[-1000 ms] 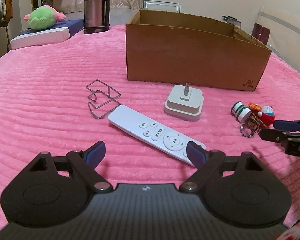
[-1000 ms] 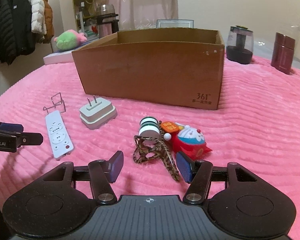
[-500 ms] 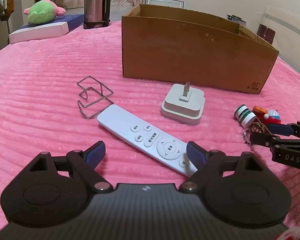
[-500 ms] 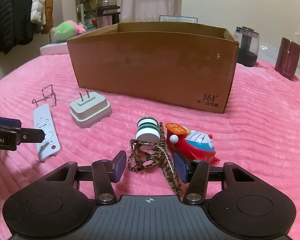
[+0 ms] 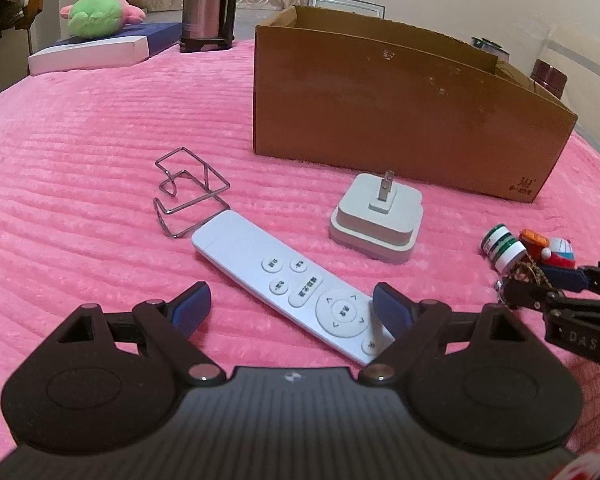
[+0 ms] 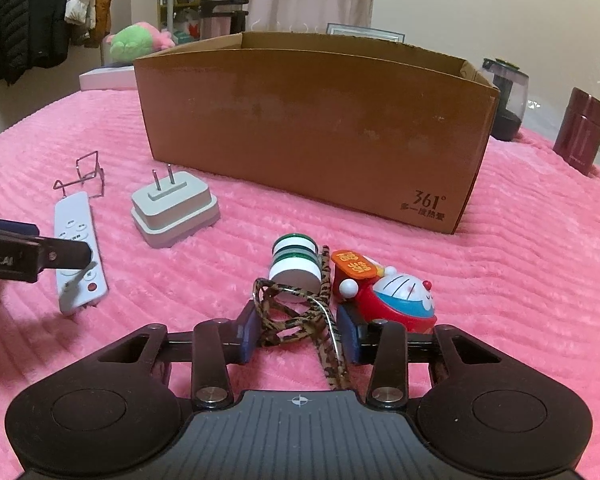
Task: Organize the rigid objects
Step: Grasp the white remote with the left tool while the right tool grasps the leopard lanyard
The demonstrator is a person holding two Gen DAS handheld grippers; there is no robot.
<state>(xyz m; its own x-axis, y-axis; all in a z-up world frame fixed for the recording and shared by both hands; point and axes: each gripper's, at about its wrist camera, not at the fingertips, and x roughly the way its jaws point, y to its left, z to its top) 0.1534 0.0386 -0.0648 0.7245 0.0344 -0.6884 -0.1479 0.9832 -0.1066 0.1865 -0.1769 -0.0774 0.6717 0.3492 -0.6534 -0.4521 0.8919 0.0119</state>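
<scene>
Clutter on a pink blanket (image 5: 80,152) before an open cardboard box (image 6: 312,120); nothing lifted yet.

Remote (image 5: 288,280) lies flat, slanted between the spread, empty jaws of the left gripper (image 5: 290,306); probably light, stiff and slick, best pinched across its narrow sides; plug (image 6: 174,214) rests prongs up, well apart from both tools; leopard-print strap (image 6: 300,320), soft and floppy, lies between the half-closed jaws of the right gripper (image 6: 296,334), not yet pinched, with the toy (image 6: 392,294) just beside it.
</scene>
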